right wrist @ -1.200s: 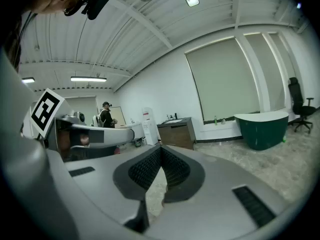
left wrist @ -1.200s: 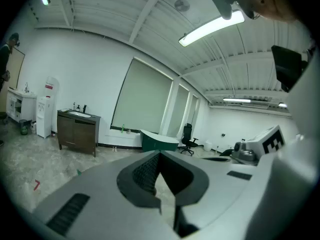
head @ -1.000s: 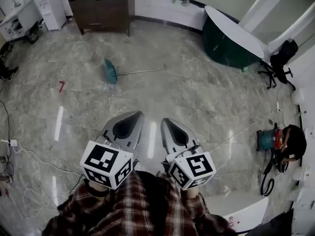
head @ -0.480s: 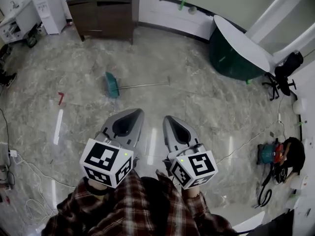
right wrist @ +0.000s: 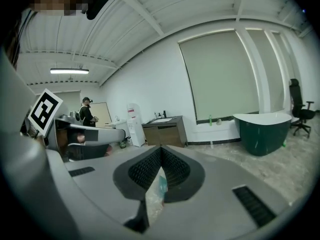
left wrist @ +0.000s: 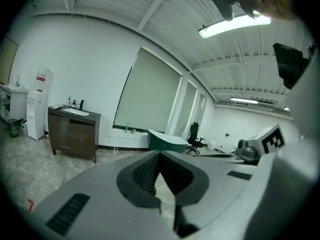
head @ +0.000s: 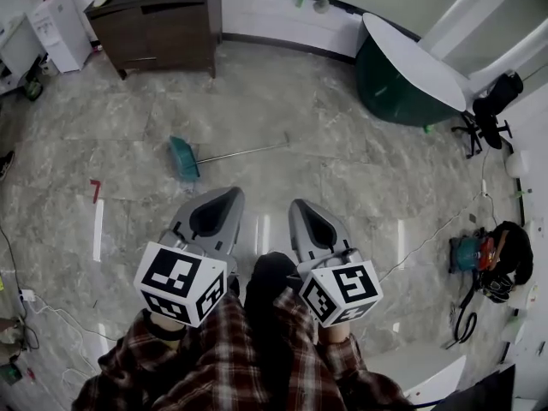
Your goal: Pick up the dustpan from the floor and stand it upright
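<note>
Both claws are clenched shut with nothing in them. Left claw (head: pixel 229 193) and right claw (head: pixel 299 205) sit side by side in front of the person, tipped a bit downward, and each gripper view shows the ribbed pads meeting at the tip with only room behind them. So no grab yet, I'd call this the approach

Dustpan (head: pixel 183 158) lies flat on the floor (head: pixel 360 187) ahead of the claws and a little left, well apart from both. Teal pan end is on the left, thin handle (head: pixel 244 151) runs off to the right. A sliver of teal low in the right gripper view is probably the pan

How I'd do the next bit:
- open the jaws before getting down there, not at the last moment
- come at the handle crosswise, not along it. It's skinny and lies right on the tiles, so the tips need to get down either side of it
- grab toward the free end and let the pan pivot on its edge while lifting
- that polished floor looks slick, so the other claw could steady the pan so it doesn't skate off

Further out there's a brown cabinet (head: pixel 158 11) by the wall and a green tub (head: pixel 398 80) off to the right, neither near the dustpan
</note>
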The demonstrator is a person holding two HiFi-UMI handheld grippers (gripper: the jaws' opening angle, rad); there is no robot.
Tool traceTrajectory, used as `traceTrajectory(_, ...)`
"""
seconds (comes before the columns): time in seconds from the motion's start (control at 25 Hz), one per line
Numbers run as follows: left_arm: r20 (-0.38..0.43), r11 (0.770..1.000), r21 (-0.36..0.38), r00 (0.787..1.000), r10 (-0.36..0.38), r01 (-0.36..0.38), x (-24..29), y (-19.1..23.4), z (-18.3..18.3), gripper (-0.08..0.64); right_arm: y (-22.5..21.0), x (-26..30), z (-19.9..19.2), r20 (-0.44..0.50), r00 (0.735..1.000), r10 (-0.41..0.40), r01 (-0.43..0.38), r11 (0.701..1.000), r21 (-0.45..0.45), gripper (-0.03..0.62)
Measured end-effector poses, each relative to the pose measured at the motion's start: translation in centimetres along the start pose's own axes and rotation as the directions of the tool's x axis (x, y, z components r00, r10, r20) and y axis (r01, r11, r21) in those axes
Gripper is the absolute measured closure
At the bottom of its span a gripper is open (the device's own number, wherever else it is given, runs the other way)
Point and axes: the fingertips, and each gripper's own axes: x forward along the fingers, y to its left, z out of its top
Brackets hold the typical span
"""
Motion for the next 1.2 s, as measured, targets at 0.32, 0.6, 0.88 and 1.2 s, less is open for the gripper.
traceTrajectory(0.32, -0.003, 0.999, -0.018, 0.999, 0.032, -0.032, 7.8, 2.5, 2.2, 0.560, -6.3, 5.6, 2.1, -0.026, 1.000, 0.005, -0.005, 1.000, 0.000, 0.581)
traceTrajectory(0.6, 0.033, 0.995, -0.052, 0.996, 0.081, -0.079, 18.2, 1.6, 5.9, 0.560, -15.0, 10.1, 7.0, -0.051, 0.995, 0.082, -0.085, 0.995, -0.060, 0.581)
traceTrajectory(0.88, 0.071, 0.979, -0.096, 0.980, 0.188, -0.181, 28.1, -0.7, 9.3, 0.560, -23.8, 13.9, 11.5, -0.099, 0.971, 0.219, -0.229, 0.967, -0.114, 0.581)
traceTrajectory(1.2, 0.056, 0.910, -0.170, 0.918, 0.392, -0.378, 30.3, 1.1, 8.4, 0.560, -27.0, 17.7, 10.9, -0.183, 0.908, 0.376, -0.399, 0.911, -0.108, 0.581)
